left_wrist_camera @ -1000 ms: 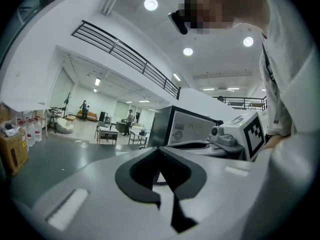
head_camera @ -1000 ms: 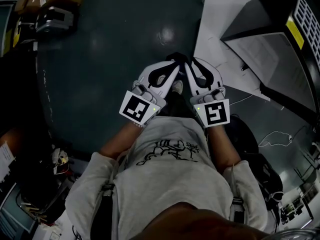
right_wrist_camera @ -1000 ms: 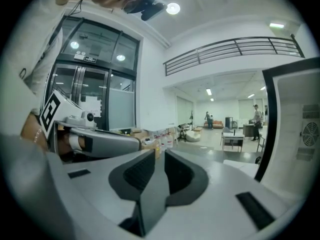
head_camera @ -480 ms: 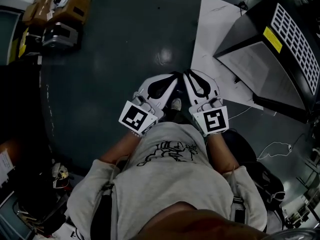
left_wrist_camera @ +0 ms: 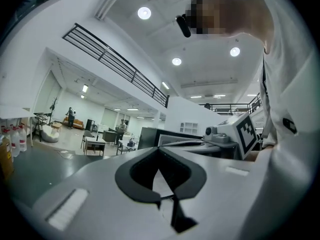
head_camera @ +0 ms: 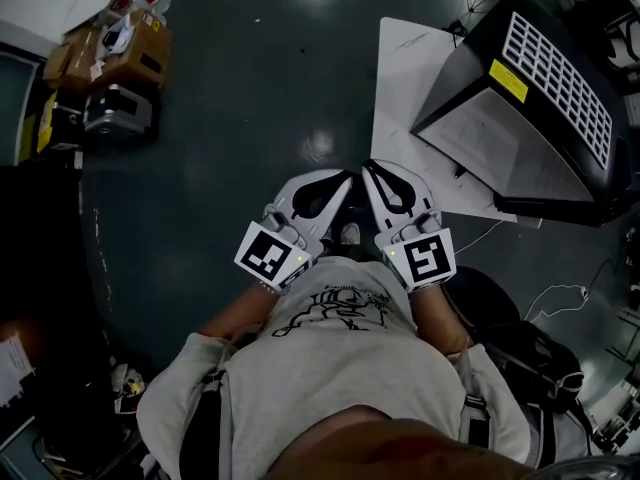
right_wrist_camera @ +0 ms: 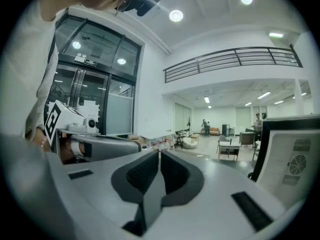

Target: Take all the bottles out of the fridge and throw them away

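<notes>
Holds left tongs (left_wrist_camera: 159,153) shut, right tongs (right_wrist_camera: 159,154) just closed shut, nothing btwn; tip-to-tip at chest, prob. ready pose. Black fridge (head_camera: 520,118) at 2 o'clock.

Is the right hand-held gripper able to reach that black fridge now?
Probably not yet: the right hand-held gripper, its empty jaws just closing shut, sits near the chest, apart from the fridge. Nothing visibly blocks it.

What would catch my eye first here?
The left gripper and right gripper, white with chequered marker cubes, sit side by side before the person's chest, both empty; the right's jaws have just been closing. A black fridge stands on a white sheet at upper right.
</notes>
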Tool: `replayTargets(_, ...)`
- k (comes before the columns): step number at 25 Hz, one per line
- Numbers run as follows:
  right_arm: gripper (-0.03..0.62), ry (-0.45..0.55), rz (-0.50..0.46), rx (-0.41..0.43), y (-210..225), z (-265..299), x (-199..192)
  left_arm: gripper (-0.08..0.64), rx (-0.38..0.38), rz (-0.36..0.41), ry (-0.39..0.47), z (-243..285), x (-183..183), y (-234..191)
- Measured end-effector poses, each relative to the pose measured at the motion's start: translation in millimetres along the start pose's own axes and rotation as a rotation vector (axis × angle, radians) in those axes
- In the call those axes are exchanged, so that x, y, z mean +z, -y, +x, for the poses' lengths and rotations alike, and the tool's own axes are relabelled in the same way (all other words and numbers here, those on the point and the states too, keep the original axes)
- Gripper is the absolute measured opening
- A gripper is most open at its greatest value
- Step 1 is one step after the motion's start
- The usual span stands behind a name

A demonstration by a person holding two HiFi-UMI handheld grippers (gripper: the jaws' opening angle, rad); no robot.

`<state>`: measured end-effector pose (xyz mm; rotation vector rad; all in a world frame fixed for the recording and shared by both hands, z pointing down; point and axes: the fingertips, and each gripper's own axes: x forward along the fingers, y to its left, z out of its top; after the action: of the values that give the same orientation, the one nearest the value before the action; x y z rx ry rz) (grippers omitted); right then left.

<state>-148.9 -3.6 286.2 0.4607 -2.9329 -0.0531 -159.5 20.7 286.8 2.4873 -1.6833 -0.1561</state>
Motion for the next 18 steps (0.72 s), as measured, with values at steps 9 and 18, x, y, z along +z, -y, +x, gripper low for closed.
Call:
replayTargets(9, 0.017, -0.008, 0.028, -0.118, 11.2, -40.0, 15.1, 0.009, -0.128, 0.015, -0.004, 18.5, 14.0, 34.5)
replayTargets(18, 0.015, -0.015, 0.061, -0.253, 40.2, -110.4, 12.3, 0.009, -0.263, 0.005, -0.009, 50.8, 14.1, 97.7)
